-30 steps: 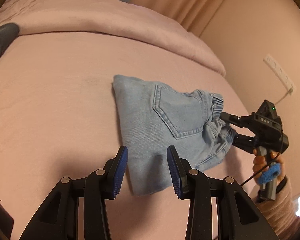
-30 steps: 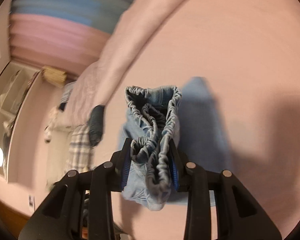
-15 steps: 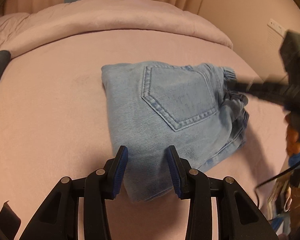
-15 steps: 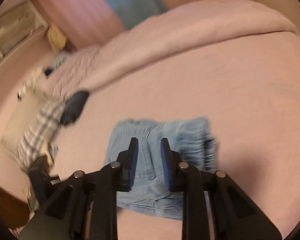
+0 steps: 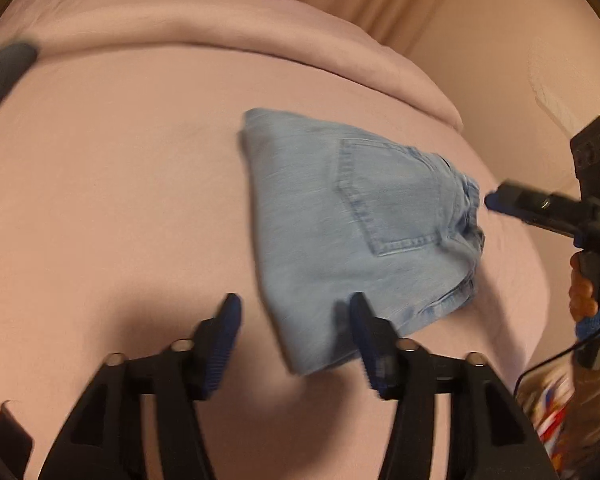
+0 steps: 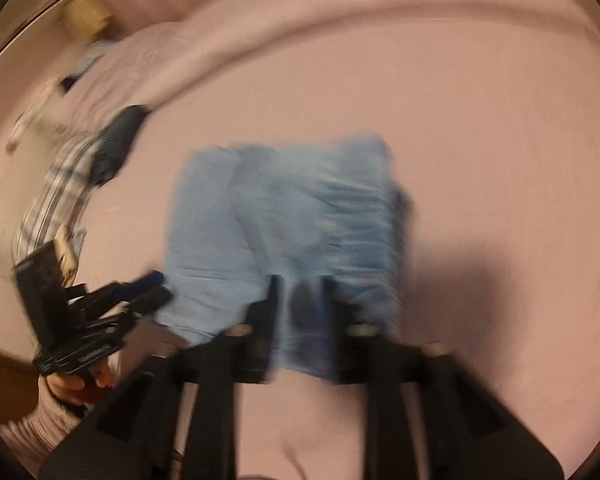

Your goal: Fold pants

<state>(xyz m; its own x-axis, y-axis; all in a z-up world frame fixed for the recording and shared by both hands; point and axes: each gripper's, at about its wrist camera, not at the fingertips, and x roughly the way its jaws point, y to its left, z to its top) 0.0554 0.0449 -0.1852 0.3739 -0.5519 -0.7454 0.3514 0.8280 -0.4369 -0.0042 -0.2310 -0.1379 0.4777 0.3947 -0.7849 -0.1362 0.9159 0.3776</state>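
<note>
The light blue denim pants (image 5: 356, 224) lie folded into a compact rectangle on the pink bed, back pocket up. They also show, blurred, in the right wrist view (image 6: 284, 216). My left gripper (image 5: 294, 340) is open and empty, just above the near edge of the fold. My right gripper (image 6: 298, 312) is open and empty over the near edge of the pants; in the left wrist view its fingers (image 5: 500, 200) sit just off the elastic waistband.
The pink bed sheet (image 5: 120, 200) spreads around the pants, with a rolled pink blanket (image 5: 220, 28) behind. A dark object (image 6: 118, 140) and a plaid cloth (image 6: 56, 192) lie at the bed's far left. A wall (image 5: 520, 40) stands to the right.
My right gripper let go of the waistband, swung round and opened wider. The pants now lie flat. My left gripper opened wider and shifted left, both views blurred by motion.
</note>
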